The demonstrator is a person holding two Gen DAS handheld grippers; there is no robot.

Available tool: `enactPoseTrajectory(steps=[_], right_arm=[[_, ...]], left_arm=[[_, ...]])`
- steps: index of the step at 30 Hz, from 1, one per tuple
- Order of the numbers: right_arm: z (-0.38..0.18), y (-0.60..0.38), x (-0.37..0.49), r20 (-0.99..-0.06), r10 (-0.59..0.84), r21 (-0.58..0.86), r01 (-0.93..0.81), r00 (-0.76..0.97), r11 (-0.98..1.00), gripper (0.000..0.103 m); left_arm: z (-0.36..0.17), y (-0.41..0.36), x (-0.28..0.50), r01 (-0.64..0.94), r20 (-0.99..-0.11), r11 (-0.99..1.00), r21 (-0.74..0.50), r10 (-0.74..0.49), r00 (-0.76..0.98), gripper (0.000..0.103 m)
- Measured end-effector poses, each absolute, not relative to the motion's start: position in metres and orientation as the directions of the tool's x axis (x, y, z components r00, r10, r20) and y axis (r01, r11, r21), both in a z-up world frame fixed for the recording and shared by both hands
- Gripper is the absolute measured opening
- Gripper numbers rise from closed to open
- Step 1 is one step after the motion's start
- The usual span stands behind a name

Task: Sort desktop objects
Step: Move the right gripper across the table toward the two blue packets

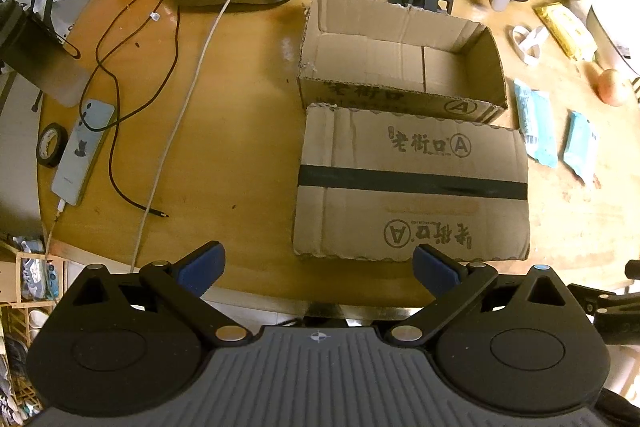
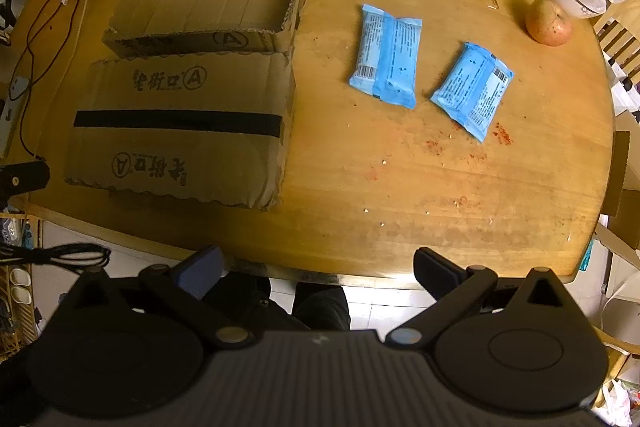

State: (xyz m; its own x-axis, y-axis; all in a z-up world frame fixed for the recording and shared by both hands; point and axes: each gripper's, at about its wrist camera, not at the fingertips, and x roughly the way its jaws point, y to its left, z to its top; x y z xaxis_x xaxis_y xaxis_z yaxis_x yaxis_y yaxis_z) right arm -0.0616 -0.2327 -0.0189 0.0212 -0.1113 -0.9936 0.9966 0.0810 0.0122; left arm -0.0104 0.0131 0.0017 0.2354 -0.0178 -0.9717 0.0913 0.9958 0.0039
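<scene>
Above the wooden table (image 2: 440, 187), both grippers (image 1: 318, 269) (image 2: 318, 269) spread wide, empty, two blue packets (image 2: 386, 57) (image 2: 474, 89) probably wipes, beside open box (image 2: 208, 7).

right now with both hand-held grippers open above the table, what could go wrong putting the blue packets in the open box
1. The two blue packets lie flat; open fingers may slide off the slick wrap or pinch only a corner.
2. The open cardboard box is shallow with torn, sagging walls; a dropped packet could push it or land on the flattened lid in front.
3. The apple sits loose near the table edge; a sweeping right hand-held gripper could knock it off.
</scene>
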Motion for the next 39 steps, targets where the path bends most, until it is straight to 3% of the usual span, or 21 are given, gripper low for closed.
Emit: enactPoseTrajectory(steps=[14, 28, 39], right_arm=[[-0.015, -0.235, -0.067, -0.991, -0.128, 0.016, 0.999, 0.022, 0.049, 0.103], [-0.011, -0.235, -0.074, -0.988, -0.157, 0.011, 1.0, 0.015, 0.026, 0.103], [0.001, -0.234, -0.078, -0.976, -0.217, -0.011, 0.999, -0.002, 0.039, 0.1]], left_arm=[[0.004, 0.009, -0.004, 0.063, -0.972, 0.996, 0.064, 0.048, 0.232, 0.103], [0.008, -0.003, -0.004, 0.084, -0.966, 0.996, 0.016, -0.006, 0.259, 0.102], [0.009, -0.016, -0.001, 0.113, -0.964, 0.993, 0.046, 0.014, 0.264, 0.103]])
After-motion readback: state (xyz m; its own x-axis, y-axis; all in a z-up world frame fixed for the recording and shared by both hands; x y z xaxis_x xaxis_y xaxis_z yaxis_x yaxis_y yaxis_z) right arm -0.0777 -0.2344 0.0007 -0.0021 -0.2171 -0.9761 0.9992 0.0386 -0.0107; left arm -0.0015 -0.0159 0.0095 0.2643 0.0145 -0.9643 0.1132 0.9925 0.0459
